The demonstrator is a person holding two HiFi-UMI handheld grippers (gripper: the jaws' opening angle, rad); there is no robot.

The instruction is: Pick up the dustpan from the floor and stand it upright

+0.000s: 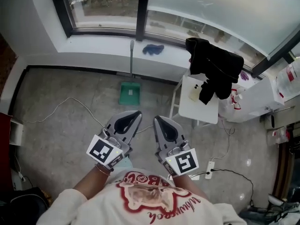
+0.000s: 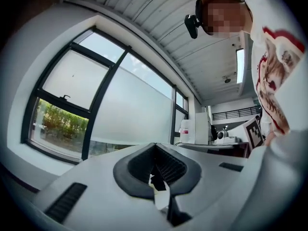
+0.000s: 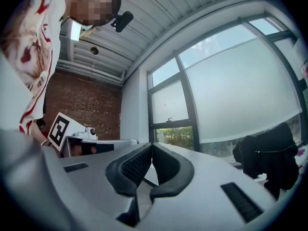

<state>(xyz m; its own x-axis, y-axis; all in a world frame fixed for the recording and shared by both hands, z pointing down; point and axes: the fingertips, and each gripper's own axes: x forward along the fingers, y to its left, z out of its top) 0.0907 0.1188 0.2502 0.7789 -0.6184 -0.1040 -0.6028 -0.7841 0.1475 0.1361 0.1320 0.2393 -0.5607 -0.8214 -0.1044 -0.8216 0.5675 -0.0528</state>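
Note:
A green dustpan (image 1: pixel 129 93) stands on the floor against the wall below the window, its grey handle (image 1: pixel 131 55) pointing up along the sill. Both grippers are held close to the person's chest, well short of the dustpan and pointing toward it. My left gripper (image 1: pixel 138 113) is shut with nothing between its jaws. My right gripper (image 1: pixel 155 118) is also shut and empty. In the left gripper view the left gripper (image 2: pixel 154 146) looks level toward the windows; in the right gripper view the right gripper (image 3: pixel 151 146) does the same. The dustpan shows in neither gripper view.
A white table (image 1: pixel 199 104) stands right of the dustpan with a black garment (image 1: pixel 216 68) draped over it. A blue cloth (image 1: pixel 153 49) lies on the window sill. Cables (image 1: pixel 70 102) and a power strip (image 1: pixel 209 167) lie on the floor.

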